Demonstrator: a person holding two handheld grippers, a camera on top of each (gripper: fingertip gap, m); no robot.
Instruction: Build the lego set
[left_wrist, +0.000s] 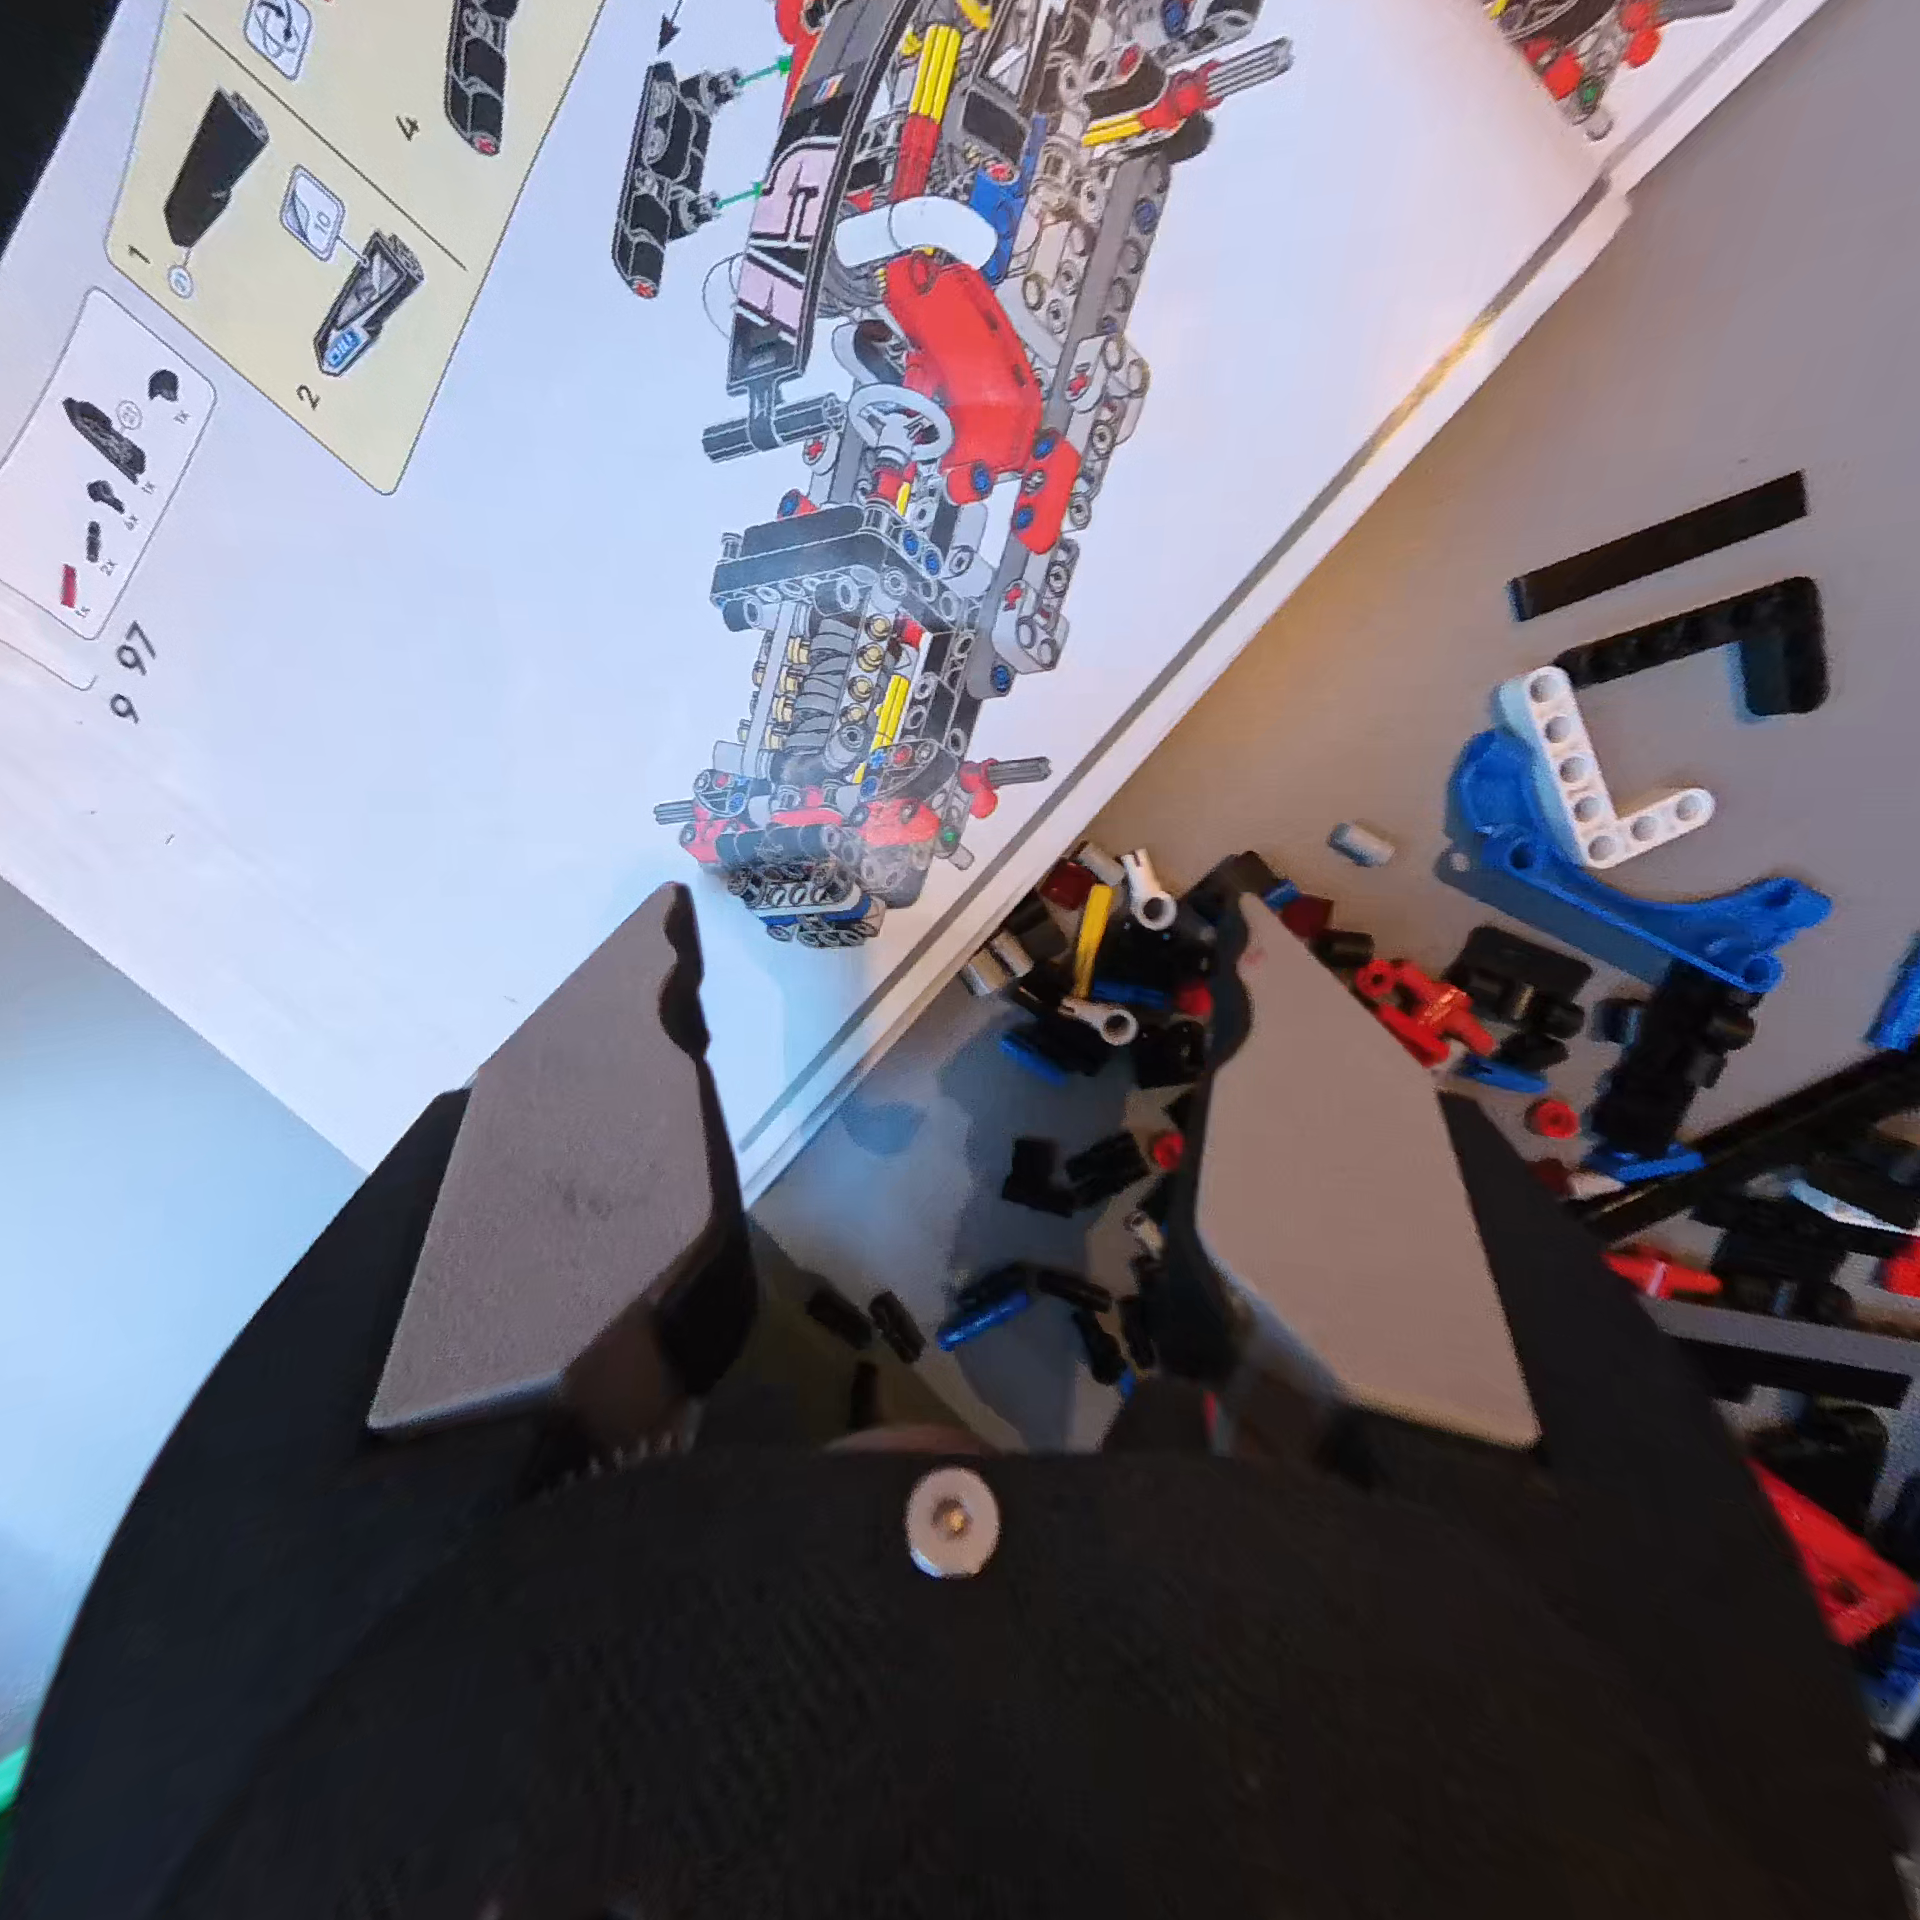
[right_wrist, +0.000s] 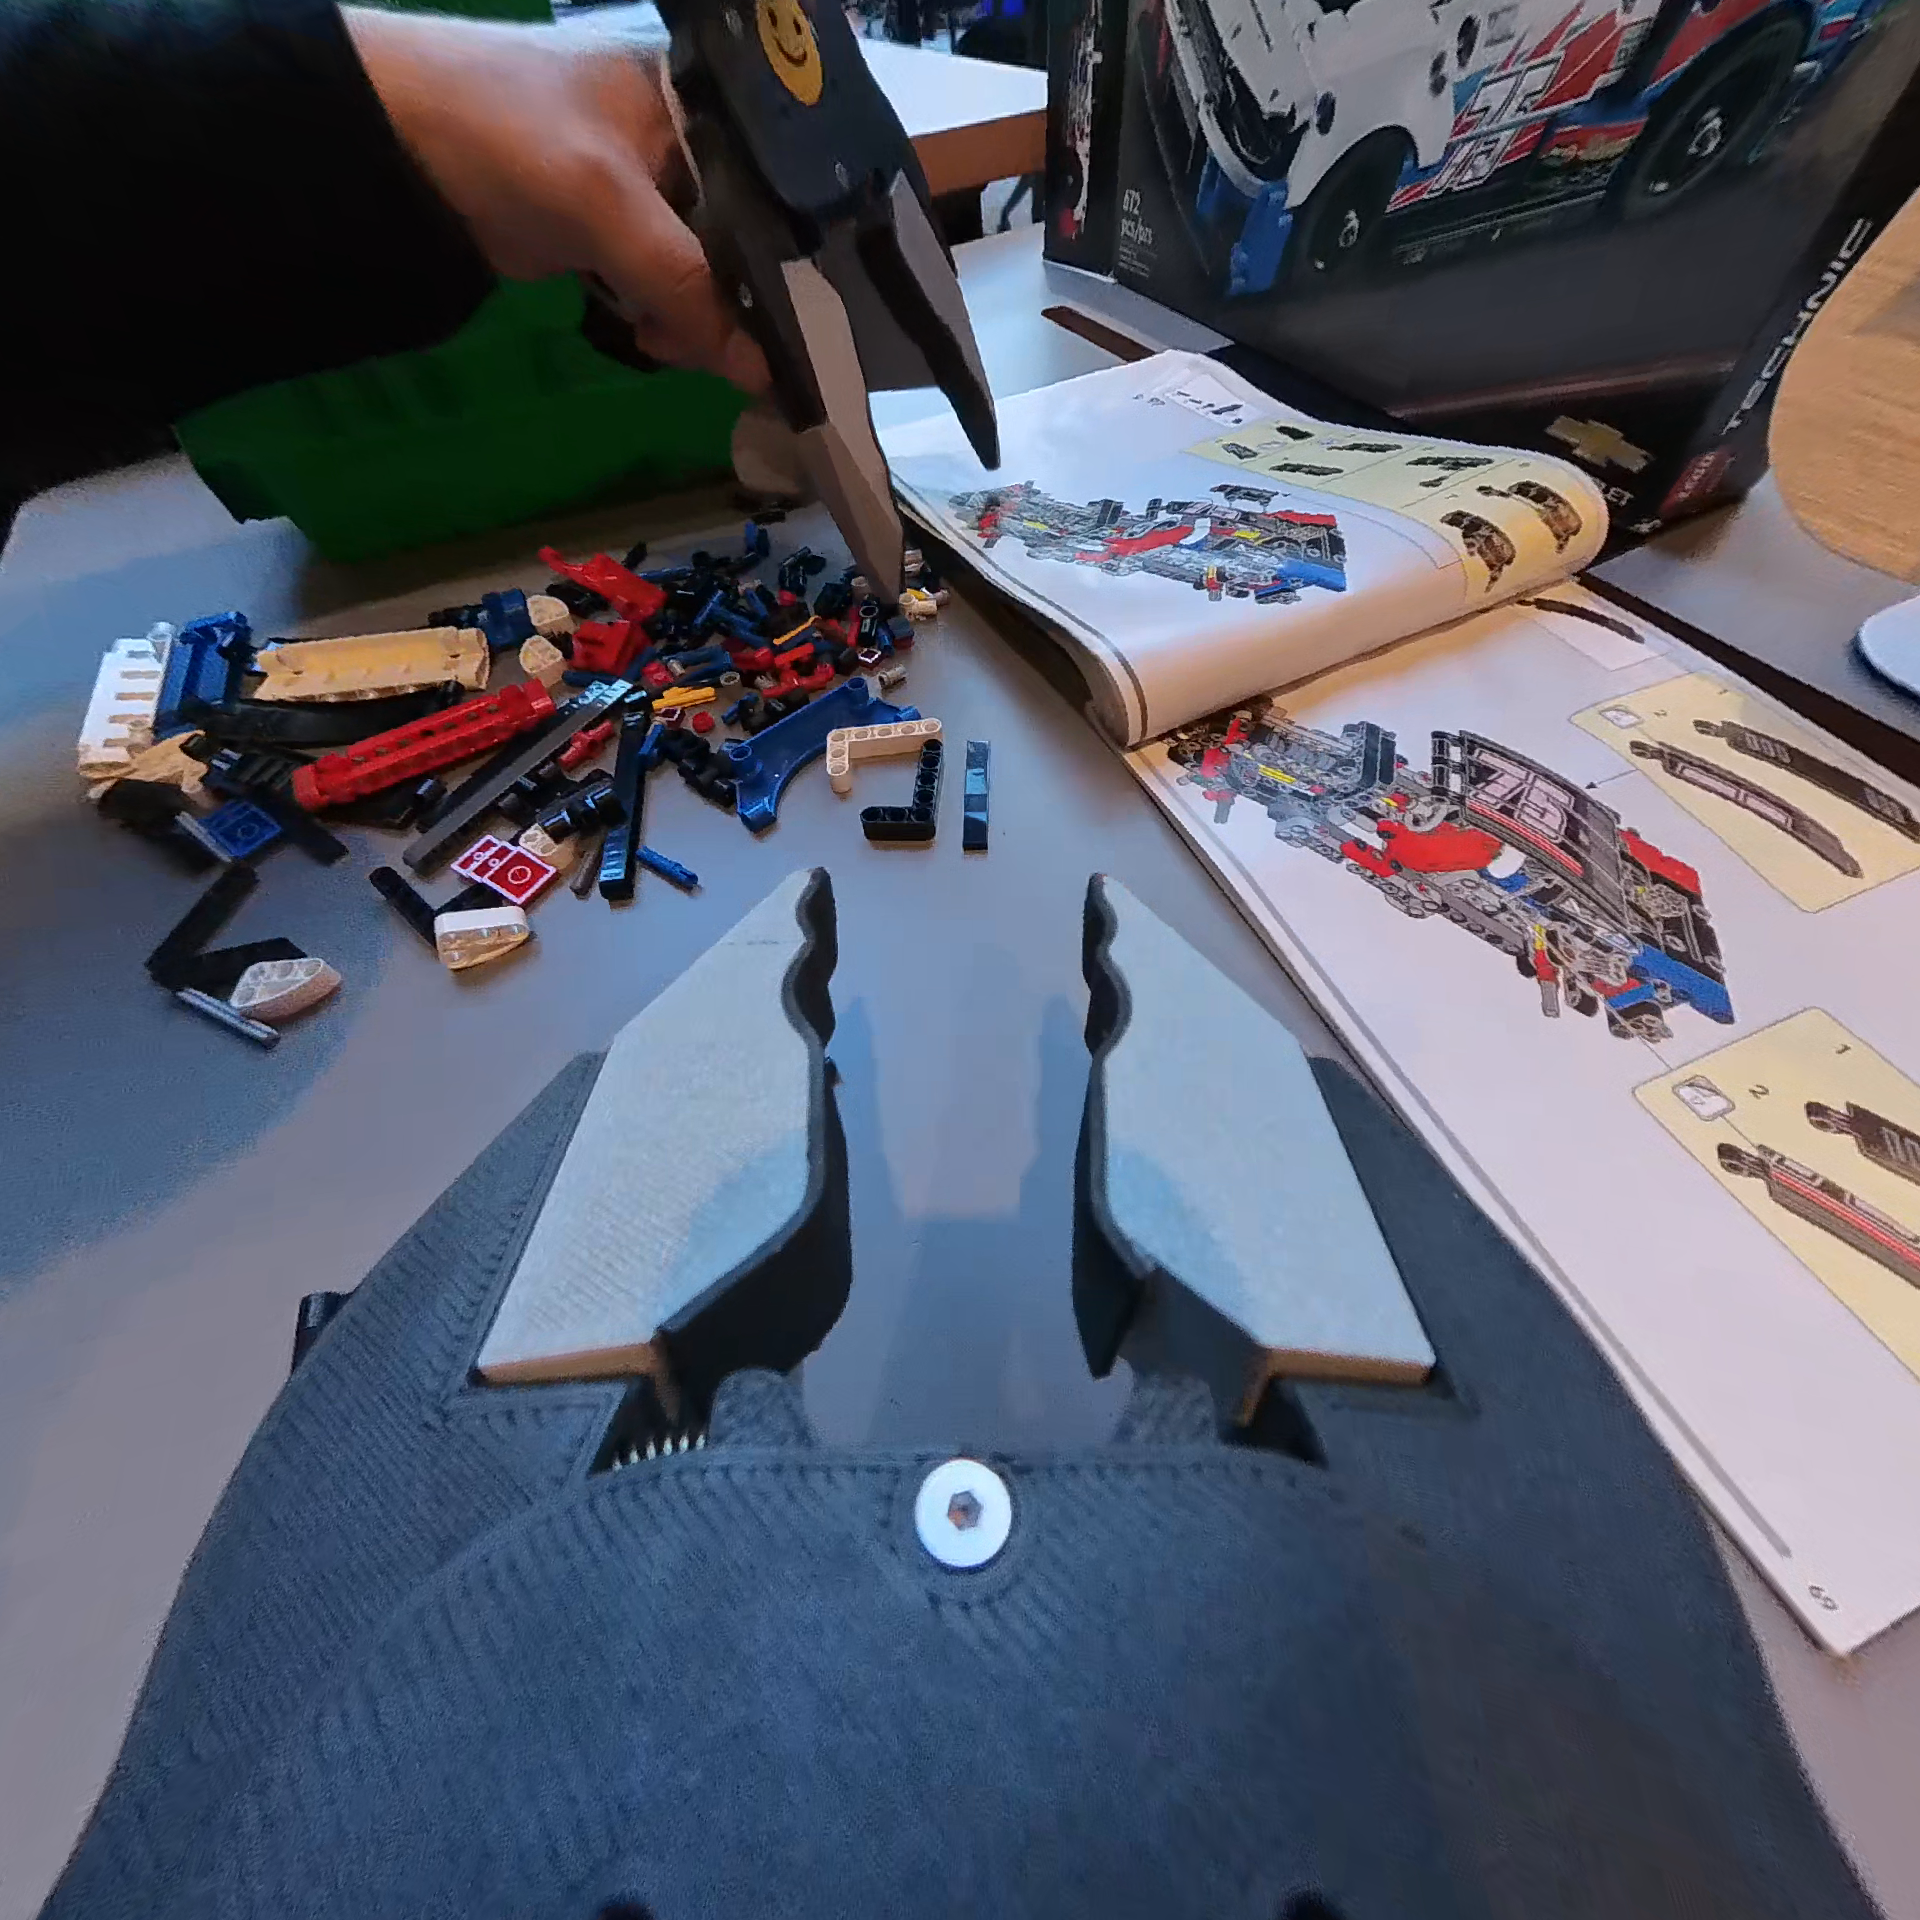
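A pile of loose lego pieces (right_wrist: 582, 717) in red, blue, black and white lies on the grey table; it also shows in the left wrist view (left_wrist: 1132, 997). An open instruction booklet (right_wrist: 1475, 831) lies to the right of the pile, and also shows in the left wrist view (left_wrist: 436, 644). My left gripper (left_wrist: 956, 894) is open and empty, one finger over the booklet's edge and one over the small pieces. In the right wrist view it (right_wrist: 940, 530) points down at the pile's far right edge, held by a hand. My right gripper (right_wrist: 956, 904) is open and empty, low over bare table in front of the pile.
The lego set's box (right_wrist: 1455, 208) stands at the back right behind the booklet. A green tray (right_wrist: 457, 436) sits behind the pile at the back left. A blue curved piece (left_wrist: 1621, 883), a white L beam (left_wrist: 1590, 779) and black L beam (left_wrist: 1714, 644) lie apart from the pile.
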